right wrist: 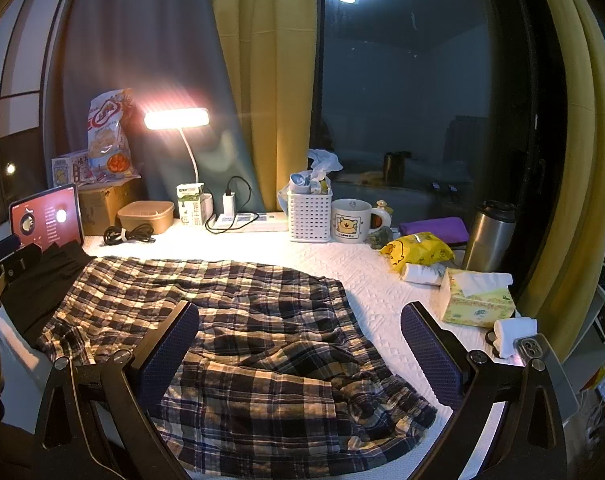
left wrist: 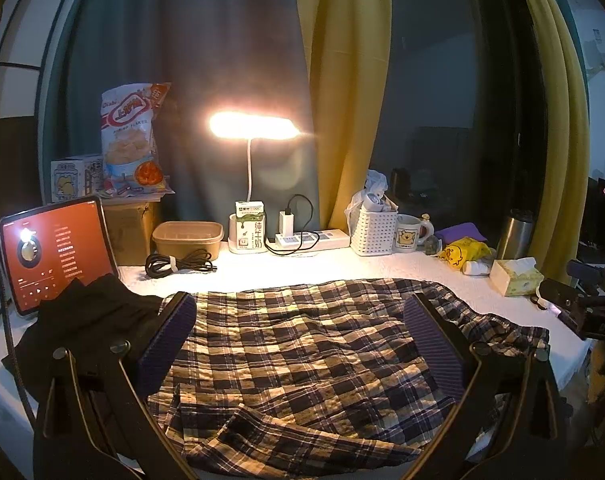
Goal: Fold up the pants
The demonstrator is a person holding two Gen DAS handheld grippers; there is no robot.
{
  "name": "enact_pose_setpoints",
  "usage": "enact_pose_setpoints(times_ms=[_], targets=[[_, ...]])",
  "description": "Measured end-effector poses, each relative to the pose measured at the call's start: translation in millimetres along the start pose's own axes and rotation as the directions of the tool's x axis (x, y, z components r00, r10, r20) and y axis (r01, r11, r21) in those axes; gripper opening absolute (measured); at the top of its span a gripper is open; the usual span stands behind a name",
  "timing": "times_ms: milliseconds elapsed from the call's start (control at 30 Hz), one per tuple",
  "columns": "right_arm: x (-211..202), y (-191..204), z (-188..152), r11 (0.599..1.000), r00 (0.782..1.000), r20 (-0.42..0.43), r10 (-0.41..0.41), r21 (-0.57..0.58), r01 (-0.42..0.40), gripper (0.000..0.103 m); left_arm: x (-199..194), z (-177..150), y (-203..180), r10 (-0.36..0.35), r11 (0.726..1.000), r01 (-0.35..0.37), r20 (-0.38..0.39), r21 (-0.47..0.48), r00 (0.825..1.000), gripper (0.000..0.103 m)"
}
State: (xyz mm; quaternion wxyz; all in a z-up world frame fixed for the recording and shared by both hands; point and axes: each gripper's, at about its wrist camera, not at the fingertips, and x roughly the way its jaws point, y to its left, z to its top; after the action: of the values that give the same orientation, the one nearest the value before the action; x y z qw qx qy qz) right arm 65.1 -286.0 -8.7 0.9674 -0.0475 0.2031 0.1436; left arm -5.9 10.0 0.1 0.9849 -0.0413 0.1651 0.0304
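Plaid pants in navy, tan and cream lie spread and rumpled across the white table cover. In the left wrist view my left gripper hovers open above their middle, nothing between its purple pads. My right gripper also stands open, over the pants near their right end where the gathered waistband bunches. The right gripper's body shows at the right edge of the left wrist view.
A black garment lies at the pants' left end, before a propped tablet. Along the back stand a lit lamp, milk carton, power strip, white basket and mug. Tissue box, steel flask and phone sit right.
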Motion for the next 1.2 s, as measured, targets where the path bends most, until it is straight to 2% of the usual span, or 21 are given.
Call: enact_pose_setpoints(times_ms=[900,1067,1200], targets=[[1,7,-1,1.0,1.0,-0.003,0.005,-0.005,-0.005,0.102,-1,2,-1,-0.003,1.0,0.003,0.001,0.014,1.0,0.102],[10,6,-1,1.0,1.0,-0.011,0.013,-0.015,-0.013,0.102,7,3,-1,-0.01,1.0,0.01,-0.004,0.021,1.0,0.102],[31,0,2,1.0,1.0,-0.028,0.008,-0.025,-0.008,0.102,30,3,5,0.014,0.999,-0.011,-0.05,0.044,0.999,0.102]])
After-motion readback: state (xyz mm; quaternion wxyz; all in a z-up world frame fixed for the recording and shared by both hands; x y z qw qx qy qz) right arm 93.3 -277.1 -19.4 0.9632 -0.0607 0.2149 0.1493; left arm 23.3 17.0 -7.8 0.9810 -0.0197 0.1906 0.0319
